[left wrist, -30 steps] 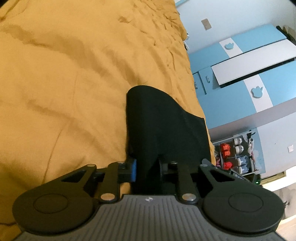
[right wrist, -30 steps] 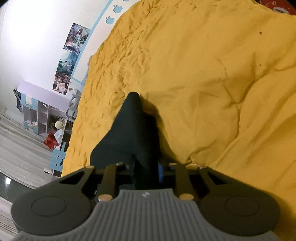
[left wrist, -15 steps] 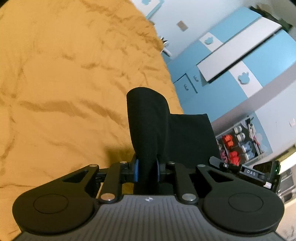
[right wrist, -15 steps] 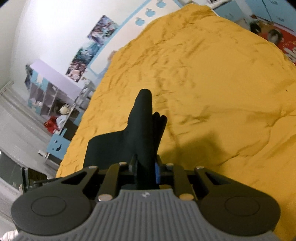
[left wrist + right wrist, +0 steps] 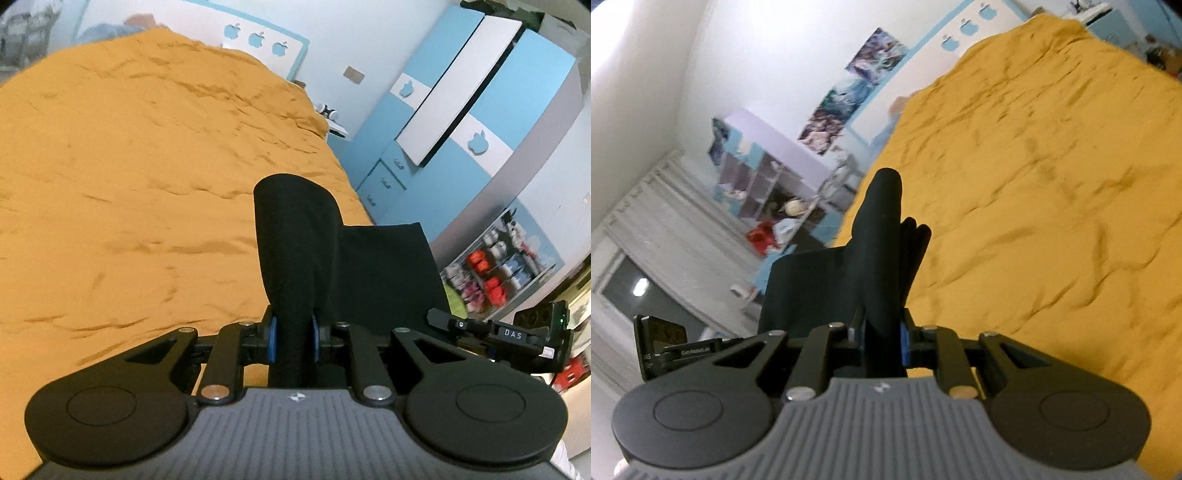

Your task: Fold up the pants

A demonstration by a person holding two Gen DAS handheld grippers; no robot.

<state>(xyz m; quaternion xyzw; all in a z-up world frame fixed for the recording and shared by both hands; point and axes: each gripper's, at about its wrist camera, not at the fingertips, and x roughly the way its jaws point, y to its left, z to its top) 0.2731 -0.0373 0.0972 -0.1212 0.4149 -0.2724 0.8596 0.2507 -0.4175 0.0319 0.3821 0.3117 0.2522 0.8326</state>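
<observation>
1. Black pants: gripped part hidden between blue pads; lower length cut off behind the left gripper body
2. Right gripper: the cloth covers its near pad
3. Shelf contents: blurred, unidentifiable
4. Posters: smeared, subject unreadable
5. Orange bedspread: cut by frame edge

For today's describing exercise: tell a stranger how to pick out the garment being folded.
Find the wide bed under its mustard-yellow bedspread. Above its near edge, the left gripper and right gripper each pinch a bunch of the black pants, which hang stretched between them. They are the only dark cloth against the yellow.
</observation>
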